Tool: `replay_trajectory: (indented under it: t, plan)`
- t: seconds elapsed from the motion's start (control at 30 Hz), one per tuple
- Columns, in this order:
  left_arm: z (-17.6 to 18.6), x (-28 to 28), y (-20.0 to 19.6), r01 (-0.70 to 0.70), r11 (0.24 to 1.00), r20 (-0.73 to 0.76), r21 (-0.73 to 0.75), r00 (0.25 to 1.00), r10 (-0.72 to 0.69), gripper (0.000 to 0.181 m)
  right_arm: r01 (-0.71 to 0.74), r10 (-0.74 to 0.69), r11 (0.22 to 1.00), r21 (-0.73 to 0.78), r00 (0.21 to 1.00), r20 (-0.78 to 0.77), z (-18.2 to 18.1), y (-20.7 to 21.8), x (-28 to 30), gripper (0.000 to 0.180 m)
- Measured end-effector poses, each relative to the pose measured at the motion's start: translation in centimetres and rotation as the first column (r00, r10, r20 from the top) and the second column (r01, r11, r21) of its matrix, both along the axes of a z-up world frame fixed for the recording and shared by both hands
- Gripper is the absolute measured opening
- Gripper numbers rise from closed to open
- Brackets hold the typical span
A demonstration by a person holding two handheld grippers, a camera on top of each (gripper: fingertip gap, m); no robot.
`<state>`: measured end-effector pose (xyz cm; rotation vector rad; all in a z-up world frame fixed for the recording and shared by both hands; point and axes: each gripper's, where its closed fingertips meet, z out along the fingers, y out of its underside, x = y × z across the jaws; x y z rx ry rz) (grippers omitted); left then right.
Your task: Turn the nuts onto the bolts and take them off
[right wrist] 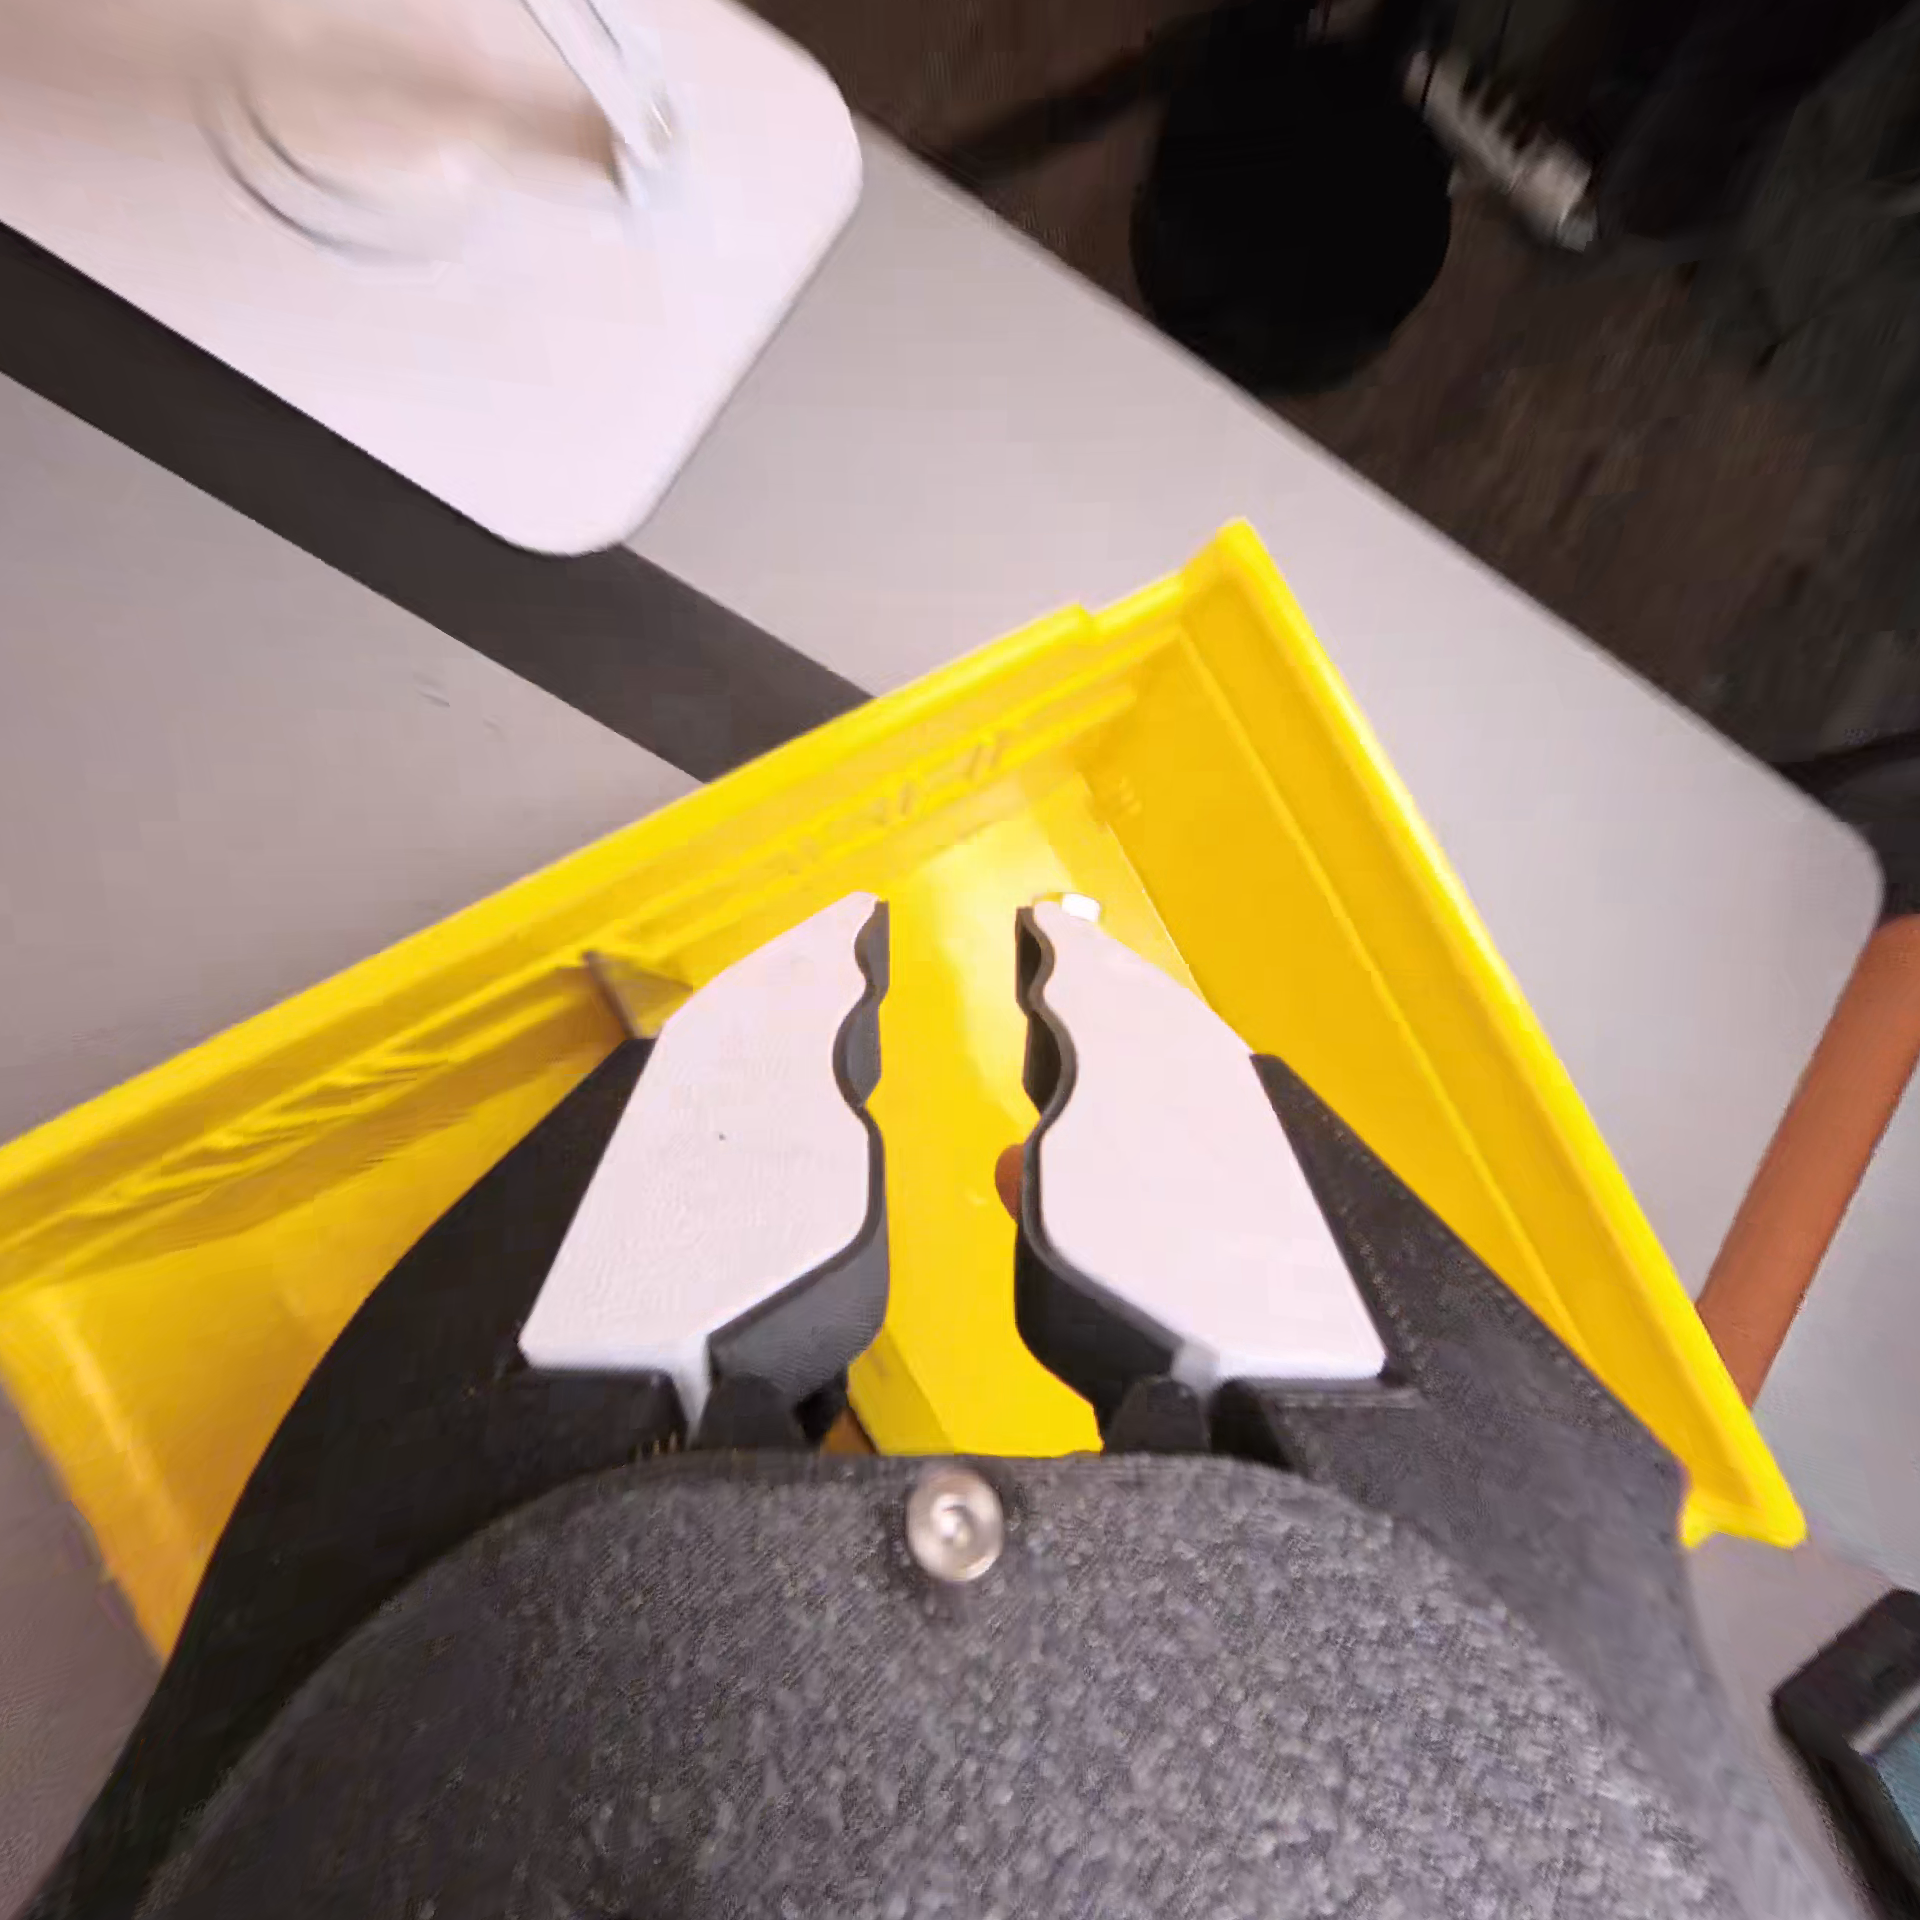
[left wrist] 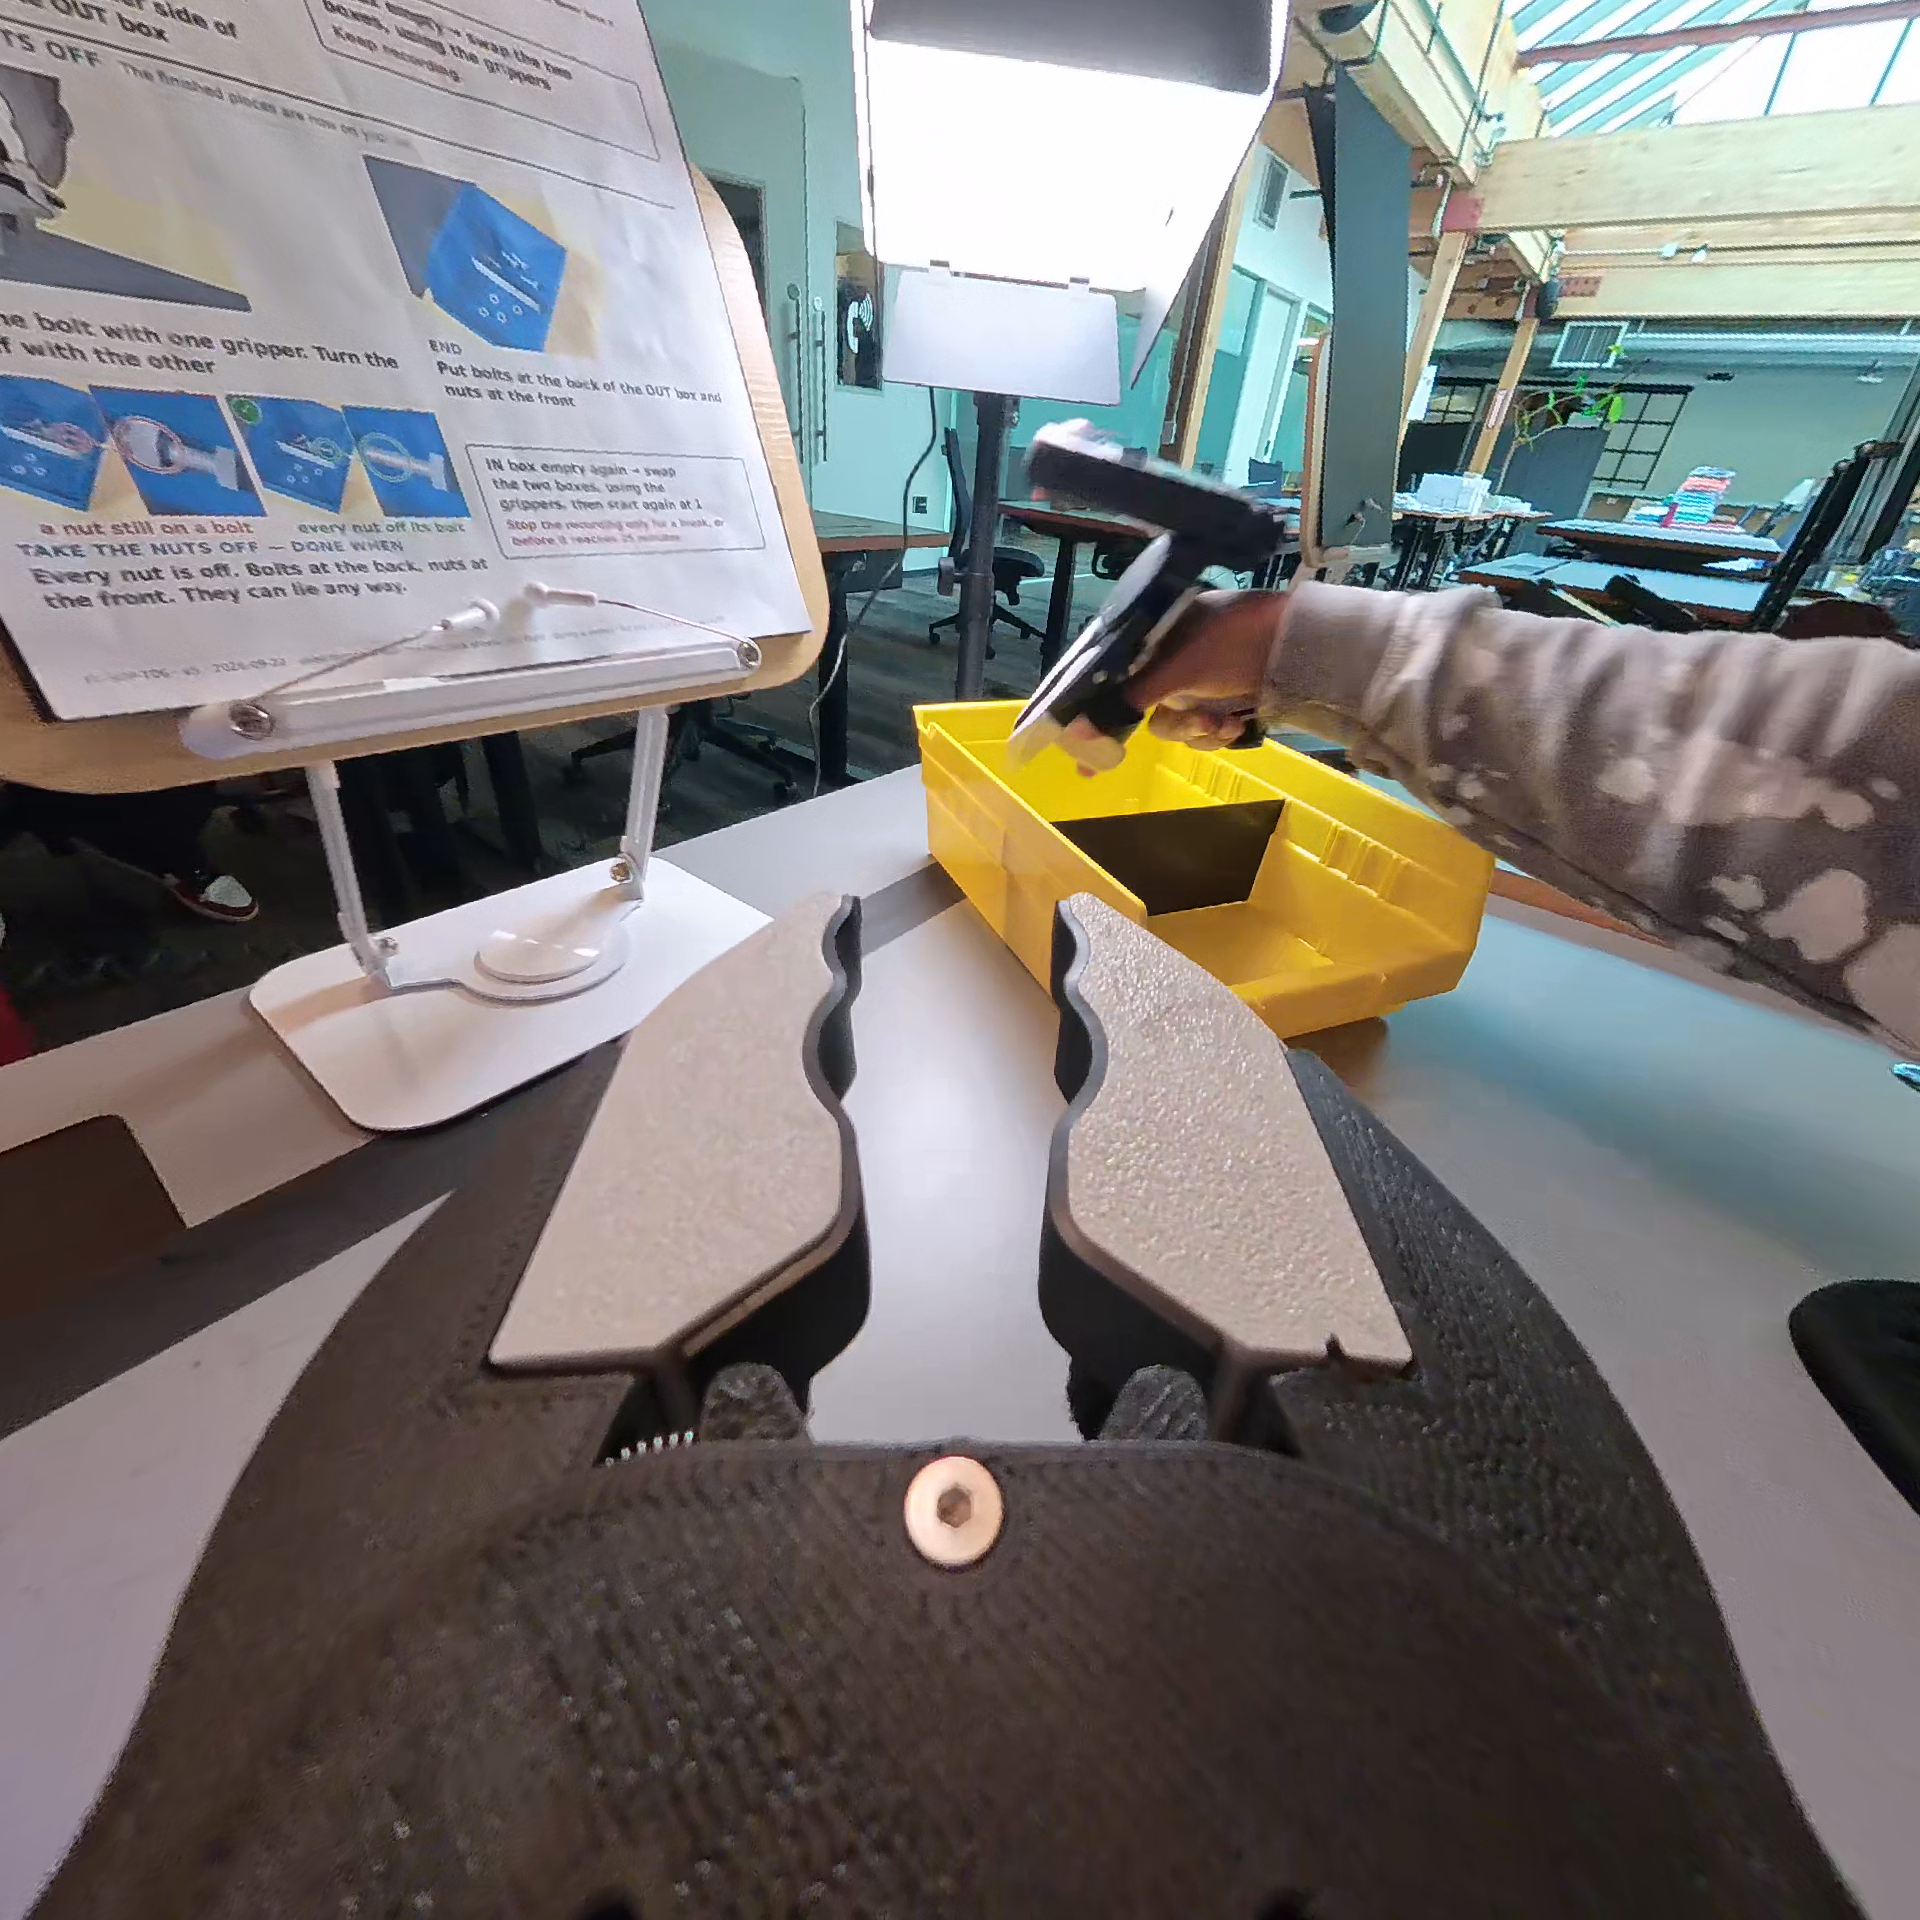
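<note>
My left gripper (left wrist: 958,925) is open and empty, low over the grey table, pointing at the near corner of a yellow bin (left wrist: 997,842). A black divider (left wrist: 1174,852) splits the bin. A hand holds my right gripper (left wrist: 1060,740) tilted down over the bin's far end. In the right wrist view that gripper (right wrist: 951,912) is open and empty, inside the far corner of the bin (right wrist: 1299,831). A small silvery piece (right wrist: 1081,906) peeks out by its right fingertip; I cannot tell whether it is a nut or a bolt.
A white document stand (left wrist: 447,997) holding an instruction sheet (left wrist: 343,343) is left of the bin; its base (right wrist: 436,312) also shows in the right wrist view. A black strip (right wrist: 540,592) crosses the table. The table's edge (right wrist: 1808,1091) runs close behind the bin. My hands' fingertips stand some 35 cm from each other.
</note>
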<state>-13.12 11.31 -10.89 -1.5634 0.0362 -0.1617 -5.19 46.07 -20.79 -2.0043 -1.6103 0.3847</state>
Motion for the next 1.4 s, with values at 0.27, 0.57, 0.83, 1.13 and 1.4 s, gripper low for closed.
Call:
replay_trajectory:
  t: [0.27, 0.57, 0.83, 1.13, 1.4]
  plan:
    - [2.0, -12.0, -4.3, -0.285, 0.941, -0.066, -0.184, 0.959, 0.277, 0.039, -0.251, 0.257, 0.964, 0.090, 0.791, -0.555, 10.4, -20.4, 5.7, 0.021]
    - [-7.7, -31.4, -10.6, -0.462, 0.462, -0.132, -0.757, 0.800, 0.585, 0.034, -0.386, 0.345, 0.920, 0.075, 0.700, -0.626, 2.4, -33.3, 10.3, 0.015]
    - [-16.2, -35.9, -13.1, -0.342, 0.265, -0.029, -0.902, 0.658, 0.753, 0.031, -0.418, 0.332, 0.908, 0.029, 0.677, -0.656, 1.0, -34.4, 10.2, 0.013]
    - [-18.3, -35.7, -12.8, -0.259, 0.248, 0.013, -0.934, 0.667, 0.745, 0.021, -0.428, 0.267, 0.901, -0.070, 0.674, -0.689, 0.4, -33.6, 10.1, 0.012]
    - [-12.4, -34.3, -11.1, -0.376, 0.453, -0.021, -0.808, 0.788, 0.616, 0.021, -0.402, 0.267, 0.915, -0.031, 0.661, -0.701, 1.5, -33.1, 10.2, 0.011]
